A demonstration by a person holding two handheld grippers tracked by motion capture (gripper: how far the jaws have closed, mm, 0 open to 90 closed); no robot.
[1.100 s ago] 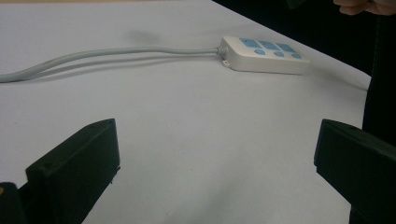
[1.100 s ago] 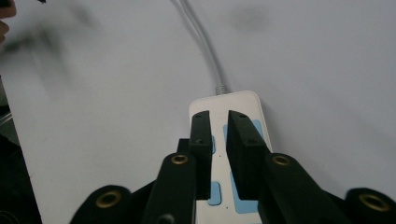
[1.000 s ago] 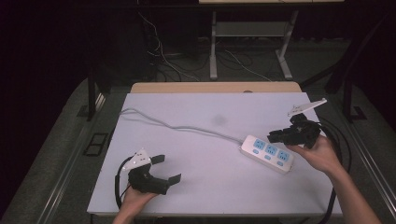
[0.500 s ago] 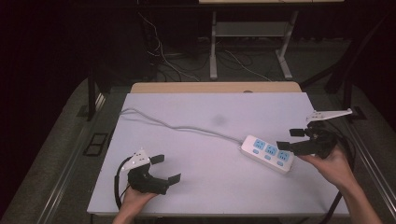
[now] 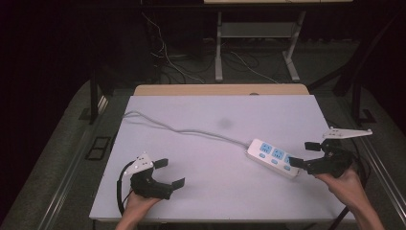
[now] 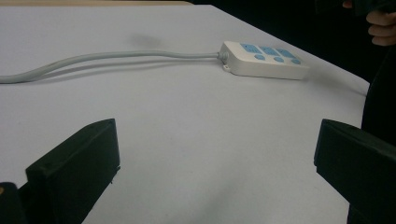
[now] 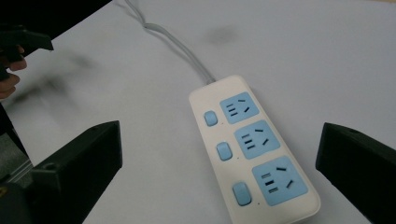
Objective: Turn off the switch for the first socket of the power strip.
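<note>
While both spread, right tongs (image 5: 305, 154) just beside power strip (image 5: 274, 157), left tongs (image 5: 170, 173) well apart.

Power strip (image 5: 274, 158) lay flat on white table top (image 5: 201, 191), right of centre, long axis running diagonally from far-left to near-right in high view. Housing white, rounded corners, upper face up. Three pale blue sockets (image 7: 258, 138) in row; three pale blue switches (image 7: 225, 151) alongside, one per socket. All sockets unoccupied. Grey cable (image 5: 182, 129) left strip's far-left end, ran across table in loose curve toward far-left corner. Strip rested near table's right edge.
</note>
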